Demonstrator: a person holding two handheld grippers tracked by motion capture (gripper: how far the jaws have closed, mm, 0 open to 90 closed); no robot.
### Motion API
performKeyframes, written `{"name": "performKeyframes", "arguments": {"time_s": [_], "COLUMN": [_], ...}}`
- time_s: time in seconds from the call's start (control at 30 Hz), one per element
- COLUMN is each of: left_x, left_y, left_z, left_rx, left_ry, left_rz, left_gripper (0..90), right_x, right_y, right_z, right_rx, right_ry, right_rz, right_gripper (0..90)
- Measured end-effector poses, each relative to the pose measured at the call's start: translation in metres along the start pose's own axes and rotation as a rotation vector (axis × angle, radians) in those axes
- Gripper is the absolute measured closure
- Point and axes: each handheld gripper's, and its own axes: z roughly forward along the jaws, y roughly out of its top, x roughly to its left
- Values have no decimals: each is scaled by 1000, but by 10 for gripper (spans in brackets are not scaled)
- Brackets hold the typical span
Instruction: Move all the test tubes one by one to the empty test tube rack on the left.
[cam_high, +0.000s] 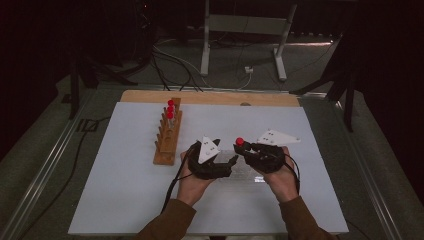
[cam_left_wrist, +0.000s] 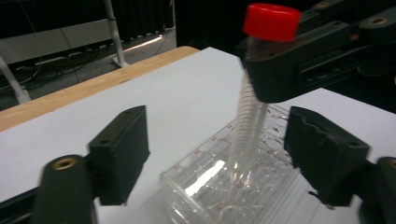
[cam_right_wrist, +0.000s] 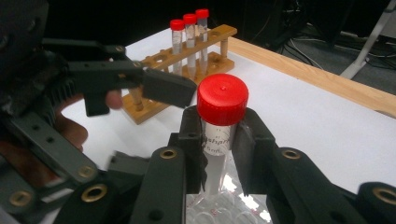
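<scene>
High view: both grippers meet at table centre over a clear plastic rack (cam_high: 245, 172); a wooden tube rack (cam_high: 167, 137) stands at ten o'clock.

Left gripper view: the left gripper (cam_left_wrist: 215, 154) gapes wide around the clear rack.

Right gripper view: the right gripper (cam_right_wrist: 219, 144) clamps a red-capped tube (cam_right_wrist: 220, 126) upright.

A clear tube (cam_right_wrist: 218, 154) with a red cap (cam_right_wrist: 222, 98) is held upright, its tip over a clear plastic tray (cam_left_wrist: 219, 186). Three red-capped tubes (cam_right_wrist: 189, 35) are stood in a wooden rack (cam_high: 168, 139).
</scene>
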Motion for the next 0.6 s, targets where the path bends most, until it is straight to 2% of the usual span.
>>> {"name": "performKeyframes", "arguments": {"time_s": [0.27,0.4,0.6], "left_x": [-8,-10,-9], "left_y": [-1,-2,-3], "left_z": [5,6,7], "left_rx": [-4,-10,-12], "left_ry": [-21,-34,-40], "left_rz": [36,46,40], "left_gripper": [600,692,753], "right_x": [3,3,3], "right_y": [1,0,0], "right_z": [2,2,2], "right_rx": [0,-1,1], "right_ry": [7,11,13], "right_rz": [4,8,8], "right_gripper": [743,744,743]}}
